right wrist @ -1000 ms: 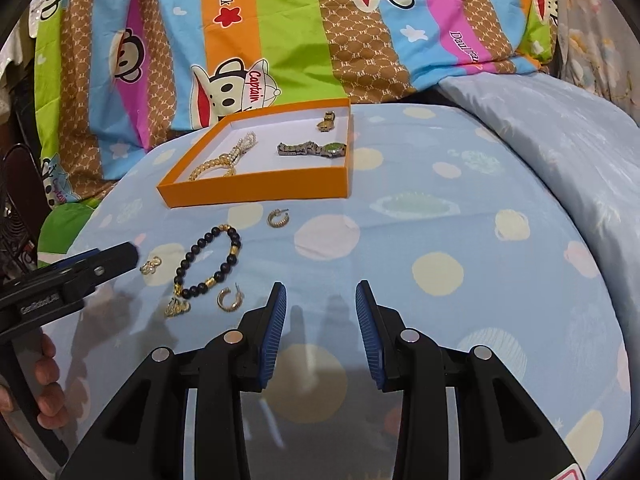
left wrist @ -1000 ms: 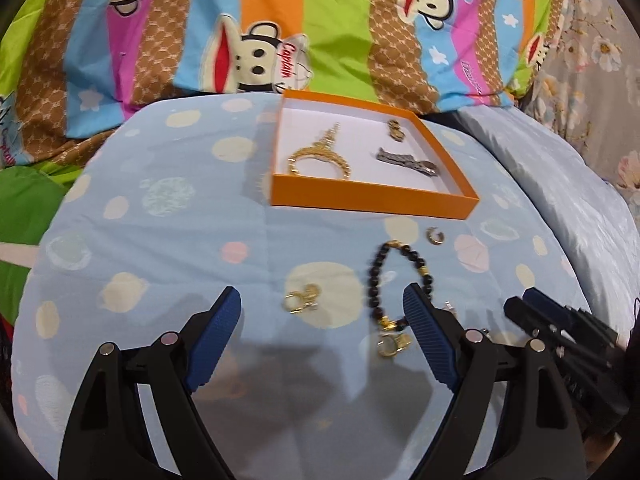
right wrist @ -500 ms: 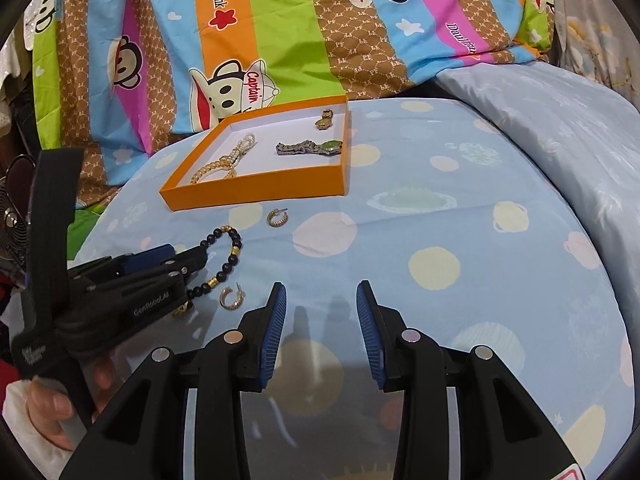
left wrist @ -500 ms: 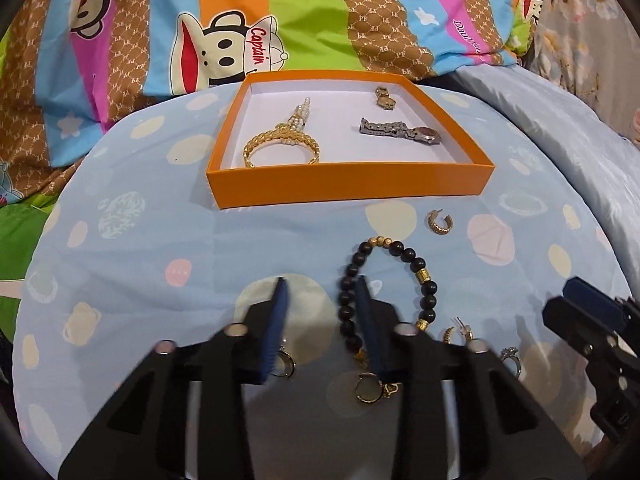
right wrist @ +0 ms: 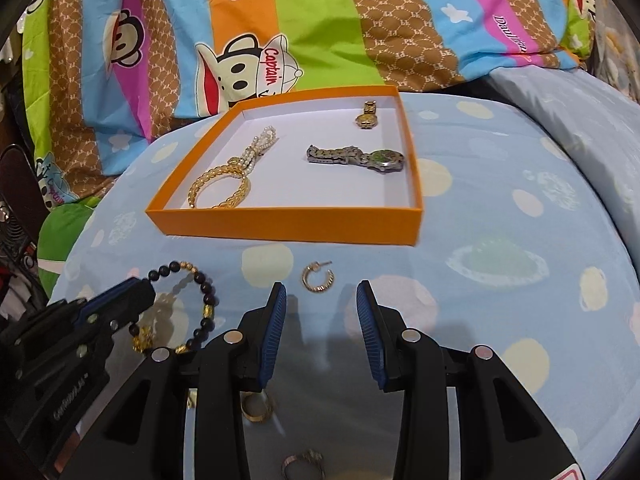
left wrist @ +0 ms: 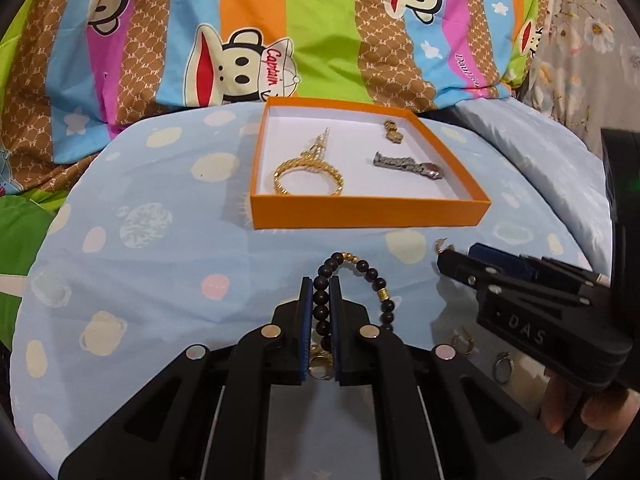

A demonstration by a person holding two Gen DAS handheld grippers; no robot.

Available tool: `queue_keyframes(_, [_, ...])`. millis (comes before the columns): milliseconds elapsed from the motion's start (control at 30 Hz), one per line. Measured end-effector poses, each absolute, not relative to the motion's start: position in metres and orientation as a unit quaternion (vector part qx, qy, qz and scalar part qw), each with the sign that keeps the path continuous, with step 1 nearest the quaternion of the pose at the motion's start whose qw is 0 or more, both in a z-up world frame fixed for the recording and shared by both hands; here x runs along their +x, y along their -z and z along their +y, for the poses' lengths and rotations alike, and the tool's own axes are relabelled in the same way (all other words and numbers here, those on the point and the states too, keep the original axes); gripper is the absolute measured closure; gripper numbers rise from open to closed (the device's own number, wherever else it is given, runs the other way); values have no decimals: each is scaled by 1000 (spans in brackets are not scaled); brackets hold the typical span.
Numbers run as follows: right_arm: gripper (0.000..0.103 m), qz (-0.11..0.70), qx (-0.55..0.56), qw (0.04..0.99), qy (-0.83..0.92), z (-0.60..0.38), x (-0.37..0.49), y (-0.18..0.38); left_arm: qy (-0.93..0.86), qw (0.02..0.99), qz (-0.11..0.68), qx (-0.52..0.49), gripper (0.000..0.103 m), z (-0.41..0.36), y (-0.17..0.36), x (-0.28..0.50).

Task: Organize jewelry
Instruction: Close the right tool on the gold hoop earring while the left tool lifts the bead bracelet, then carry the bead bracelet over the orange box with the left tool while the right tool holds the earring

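A black bead bracelet (left wrist: 363, 266) with gold spacers lies on the dotted blue cloth, and my left gripper (left wrist: 321, 284) is shut on its left strand. From the right wrist view the same bracelet (right wrist: 208, 302) curls out of the left gripper (right wrist: 140, 292). My right gripper (right wrist: 321, 286) stands open just above the cloth. A gold hoop earring (right wrist: 310, 284) lies just ahead of its tips, untouched. The orange box (left wrist: 368, 212) behind holds a gold bracelet (left wrist: 308, 178), a silver watch (left wrist: 408, 164) and a small gold piece (left wrist: 392, 131).
Loose rings (right wrist: 256, 408) and another ring (right wrist: 304, 464) lie under the right gripper. The right gripper (left wrist: 460, 258) crosses the left wrist view at right, with an earring (left wrist: 464, 344) and a ring (left wrist: 502, 366) below it. A bright monkey-print quilt rises behind the box.
My left gripper moved over the bead bracelet and closed on it from wide open. My right gripper slid left to the hoop earring, its opening unchanged.
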State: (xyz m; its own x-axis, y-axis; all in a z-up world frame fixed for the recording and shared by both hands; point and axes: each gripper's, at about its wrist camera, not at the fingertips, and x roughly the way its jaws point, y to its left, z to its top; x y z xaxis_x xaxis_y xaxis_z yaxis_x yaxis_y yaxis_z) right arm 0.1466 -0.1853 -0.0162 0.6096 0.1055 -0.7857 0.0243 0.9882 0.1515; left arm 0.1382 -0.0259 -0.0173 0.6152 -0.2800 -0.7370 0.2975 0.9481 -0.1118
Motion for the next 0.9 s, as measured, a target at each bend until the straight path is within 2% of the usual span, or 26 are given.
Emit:
queue_keyframes(200, [73, 442, 56, 895, -8, -182, 153, 19, 159, 890, 427, -9, 96, -19, 29, 144])
queue_keyframes(367, [87, 441, 57, 896, -1, -183, 154, 19, 160, 889, 430, -13, 96, -18, 31, 145])
queue_keyframes(667, [87, 419, 63, 906, 2, -187, 145, 11, 166, 890, 425, -9, 96, -19, 28, 143])
queue_keyframes(900, [87, 406, 69, 911, -6, -193, 131, -6, 206, 892, 403, -10, 96, -24, -8, 134])
